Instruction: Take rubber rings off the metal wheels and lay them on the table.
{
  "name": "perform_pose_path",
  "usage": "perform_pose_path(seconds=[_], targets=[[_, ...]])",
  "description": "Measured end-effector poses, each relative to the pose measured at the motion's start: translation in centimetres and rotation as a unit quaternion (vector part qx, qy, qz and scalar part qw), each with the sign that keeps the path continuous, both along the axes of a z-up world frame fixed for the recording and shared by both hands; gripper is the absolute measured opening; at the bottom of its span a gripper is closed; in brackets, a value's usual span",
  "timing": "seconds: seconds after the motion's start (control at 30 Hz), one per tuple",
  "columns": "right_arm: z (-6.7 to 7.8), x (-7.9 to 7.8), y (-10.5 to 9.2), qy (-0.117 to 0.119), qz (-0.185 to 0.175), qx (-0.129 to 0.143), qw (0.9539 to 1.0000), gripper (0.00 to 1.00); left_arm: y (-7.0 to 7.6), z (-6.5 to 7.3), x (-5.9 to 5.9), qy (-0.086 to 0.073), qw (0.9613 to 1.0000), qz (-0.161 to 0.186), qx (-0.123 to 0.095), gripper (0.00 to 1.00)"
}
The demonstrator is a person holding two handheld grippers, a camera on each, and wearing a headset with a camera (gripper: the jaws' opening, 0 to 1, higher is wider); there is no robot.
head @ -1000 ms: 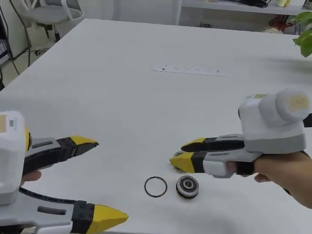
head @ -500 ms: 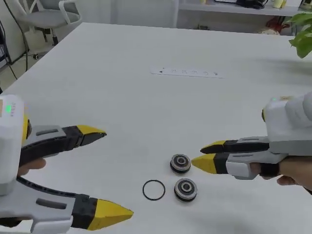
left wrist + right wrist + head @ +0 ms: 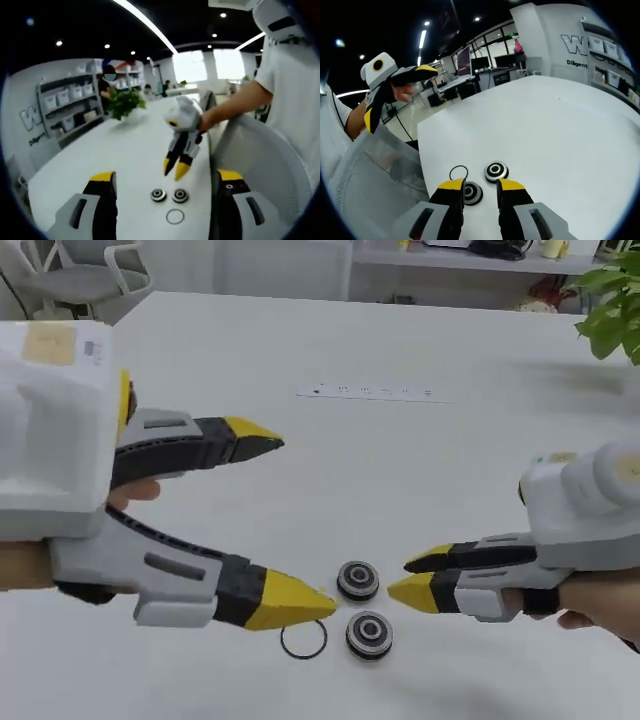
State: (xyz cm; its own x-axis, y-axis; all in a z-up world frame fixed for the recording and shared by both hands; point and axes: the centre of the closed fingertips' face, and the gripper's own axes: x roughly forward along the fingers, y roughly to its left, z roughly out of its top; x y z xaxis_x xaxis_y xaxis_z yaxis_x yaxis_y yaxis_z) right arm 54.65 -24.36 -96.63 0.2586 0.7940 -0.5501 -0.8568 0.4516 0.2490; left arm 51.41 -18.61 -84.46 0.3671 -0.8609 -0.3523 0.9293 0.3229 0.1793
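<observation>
Two small metal wheels with black rims lie side by side near the table's front edge, one (image 3: 357, 580) just beyond the other (image 3: 369, 633). A loose black rubber ring (image 3: 303, 640) lies flat to their left. My right gripper (image 3: 403, 578) hovers just right of the farther wheel, jaws narrowly open and holding nothing. My left gripper (image 3: 298, 522) is raised left of the wheels, wide open and not holding anything. The left gripper view has both wheels (image 3: 158, 195) (image 3: 180, 195) and the ring (image 3: 175, 216) below the right gripper (image 3: 173, 172). From the right gripper (image 3: 481, 186), the wheels (image 3: 496, 171) (image 3: 471, 193) lie just beyond its tips.
A flat white strip (image 3: 365, 392) lies mid-table, farther back. A green plant (image 3: 610, 310) stands at the back right. An office chair (image 3: 80, 270) is beyond the far left corner. A mesh chair (image 3: 260, 150) sits close behind the front edge.
The right gripper has drawn back to the right off a wheel, which now lies bare beside the other one. The left gripper has risen and swung right, toward the wheels.
</observation>
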Motion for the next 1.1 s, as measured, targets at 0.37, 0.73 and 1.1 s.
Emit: perform_pose_path(seconds=[0.37,0.73,1.1], targets=[[-1.2,-0.9,-0.1,0.023,0.019,0.002,0.9996,0.20,-3.5,-0.6,2.7,0.006,0.9996,-0.024,-0.011,0.73],[-3.0,-1.7,-0.1,0.028,0.055,-0.026,0.9978,0.22,-4.5,-5.1,3.3,0.028,0.9995,-0.013,-0.002,0.63],[-4.6,-2.8,0.1,0.020,0.089,-0.063,0.9938,0.25,-4.2,-10.4,2.5,0.061,0.9977,-0.008,0.028,0.51]])
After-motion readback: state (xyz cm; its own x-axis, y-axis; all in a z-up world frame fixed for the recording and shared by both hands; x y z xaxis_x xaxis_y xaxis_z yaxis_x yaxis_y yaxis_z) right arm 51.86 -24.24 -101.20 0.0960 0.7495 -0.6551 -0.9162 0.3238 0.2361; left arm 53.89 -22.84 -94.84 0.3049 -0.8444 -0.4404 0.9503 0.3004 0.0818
